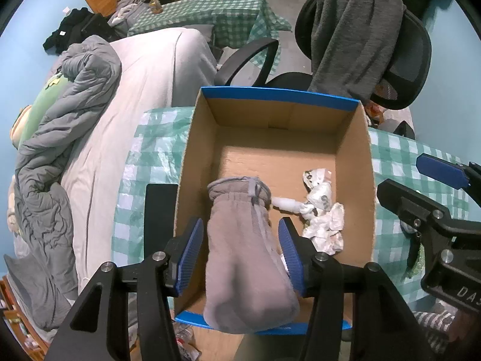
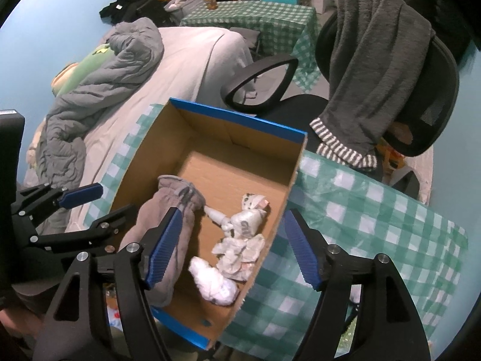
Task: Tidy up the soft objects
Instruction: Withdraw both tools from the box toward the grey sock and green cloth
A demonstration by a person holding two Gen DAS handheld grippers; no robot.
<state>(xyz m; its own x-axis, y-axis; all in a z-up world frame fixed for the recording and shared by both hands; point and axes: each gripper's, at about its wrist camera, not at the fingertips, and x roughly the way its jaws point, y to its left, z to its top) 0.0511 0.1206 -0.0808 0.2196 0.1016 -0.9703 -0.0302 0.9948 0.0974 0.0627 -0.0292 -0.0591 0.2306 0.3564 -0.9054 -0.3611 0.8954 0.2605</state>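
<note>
An open cardboard box [image 1: 279, 93] [image 2: 240, 120] with a blue rim stands on the green checked tablecloth. In it lies a grey fleece mitten [image 1: 240, 240] [image 2: 177, 191], cuff pointing away and its wide end over the near rim. My left gripper [image 1: 240, 254] [image 2: 99, 207] is open and straddles the mitten, with a gap showing at the left pad. Crumpled white paper wads [image 1: 321, 219] [image 2: 240, 240] lie beside the mitten. My right gripper [image 2: 233, 248] [image 1: 427, 183] hangs open above the wads and the box's right wall, holding nothing.
A black office chair with a dark grey blanket [image 1: 354, 30] [image 2: 375, 60] draped over it stands behind the box. A bed with a rumpled grey duvet [image 1: 60, 150] [image 2: 105, 84] lies to the left. A flat black object [image 1: 160, 210] sits on the cloth left of the box.
</note>
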